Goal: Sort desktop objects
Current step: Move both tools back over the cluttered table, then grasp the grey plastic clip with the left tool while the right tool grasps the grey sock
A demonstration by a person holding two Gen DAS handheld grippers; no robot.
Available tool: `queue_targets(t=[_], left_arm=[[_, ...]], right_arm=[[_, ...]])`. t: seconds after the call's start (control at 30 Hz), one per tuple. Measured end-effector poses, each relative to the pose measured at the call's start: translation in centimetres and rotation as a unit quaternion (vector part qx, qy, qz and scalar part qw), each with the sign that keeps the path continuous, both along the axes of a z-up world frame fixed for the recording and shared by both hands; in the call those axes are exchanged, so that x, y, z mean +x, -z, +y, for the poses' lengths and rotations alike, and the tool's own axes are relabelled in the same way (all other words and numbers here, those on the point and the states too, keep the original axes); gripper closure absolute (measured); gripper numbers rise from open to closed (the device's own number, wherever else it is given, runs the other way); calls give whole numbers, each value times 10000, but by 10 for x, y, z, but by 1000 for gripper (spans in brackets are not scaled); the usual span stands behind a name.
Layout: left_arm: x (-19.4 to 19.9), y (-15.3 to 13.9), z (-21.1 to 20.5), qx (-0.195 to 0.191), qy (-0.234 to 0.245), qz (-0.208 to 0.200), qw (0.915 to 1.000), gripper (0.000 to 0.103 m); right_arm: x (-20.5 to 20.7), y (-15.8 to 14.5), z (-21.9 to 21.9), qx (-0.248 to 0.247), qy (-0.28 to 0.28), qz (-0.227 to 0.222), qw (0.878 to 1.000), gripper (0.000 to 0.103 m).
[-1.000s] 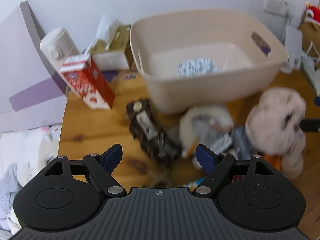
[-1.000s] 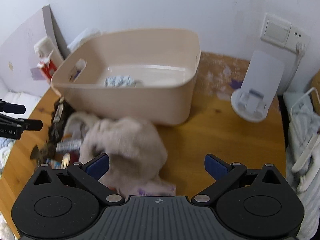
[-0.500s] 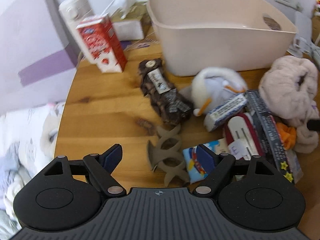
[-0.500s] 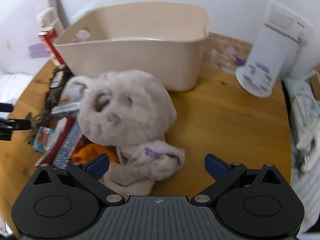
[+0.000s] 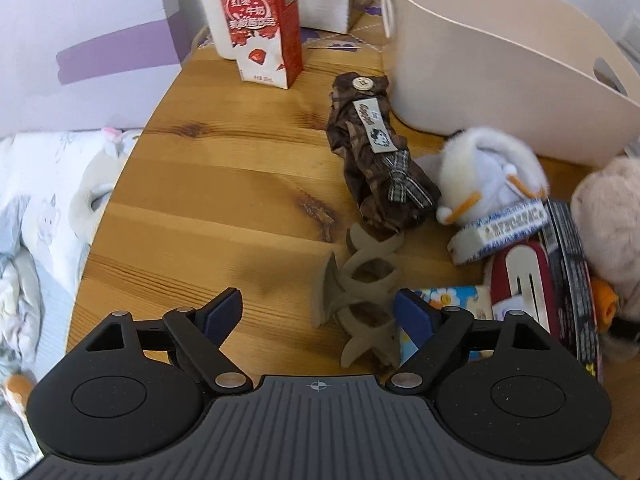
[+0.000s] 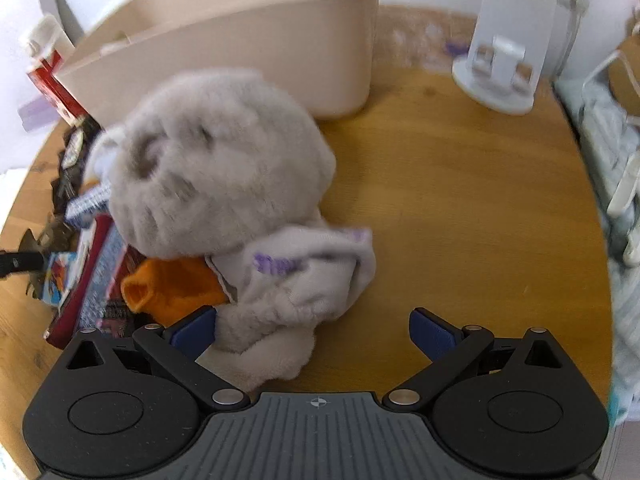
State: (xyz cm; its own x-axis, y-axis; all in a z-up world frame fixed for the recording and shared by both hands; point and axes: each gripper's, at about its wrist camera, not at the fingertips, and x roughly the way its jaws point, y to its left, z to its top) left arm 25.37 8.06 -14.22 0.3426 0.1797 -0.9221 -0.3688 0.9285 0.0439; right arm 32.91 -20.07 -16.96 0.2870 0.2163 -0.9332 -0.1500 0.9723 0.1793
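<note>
In the left wrist view, the left gripper (image 5: 318, 314) is seen spread wide just above a wooden table (image 5: 224, 204), with a beige hair claw clip (image 5: 362, 300) lying between its fingers. A beige bin (image 5: 492, 64) is set behind.

In the right wrist view, the right gripper (image 6: 312, 334) is also held wide, empty, around the base of a grey plush toy (image 6: 224, 164) beside the bin (image 6: 256, 48).

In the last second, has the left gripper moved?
Yes. The left gripper has come down and forward toward the table: the beige bin now sits higher in its view, and the hair claw lies between its open fingers.
</note>
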Motion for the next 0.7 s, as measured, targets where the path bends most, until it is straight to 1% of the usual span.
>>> queue_targets(t=[0.03, 0.1, 0.17, 0.23, 0.3, 0.37, 0.43, 0.5, 0.57, 0.6, 0.7], left_arm=[[2, 1, 1, -60, -36, 22, 10000, 17], [6, 4, 0, -72, -78, 84, 9999, 17], [9, 6, -2, -37, -31, 126, 9999, 17], [9, 9, -2, -72, 26, 134, 9999, 17], [9, 11, -1, -203, 25, 103, 9997, 17], [9, 12, 2, -356, -75, 91, 9993, 17], [9, 14, 8, -617, -289, 98, 9976, 17], [8, 17, 15, -889, -545, 103, 9945, 17], [4, 19, 20, -1094, -760, 68, 9911, 17], [2, 20, 22, -1144, -820, 46, 9900, 17], [-1, 18, 20, -1040, -809, -4, 9913, 18]], right_arm=[[1, 6, 3, -182, 46, 157, 9997, 0], [0, 9, 9, -629, 51, 131, 9979, 0], [-2, 8, 6, -573, 201, -9, 9982, 0], [-2, 10, 0, -431, 376, 43, 9984, 0], [-3, 10, -2, -429, 371, -56, 9984, 0], [-5, 11, -5, -380, 363, -178, 9985, 0], [-7, 9, -10, -303, 504, -305, 9978, 5], [-6, 7, -10, -173, 598, -417, 9972, 18], [-6, 6, -11, -144, 582, -476, 9971, 23], [-7, 6, -9, -169, 548, -489, 9972, 24], [-9, 6, -5, -276, 374, -554, 9974, 29]])
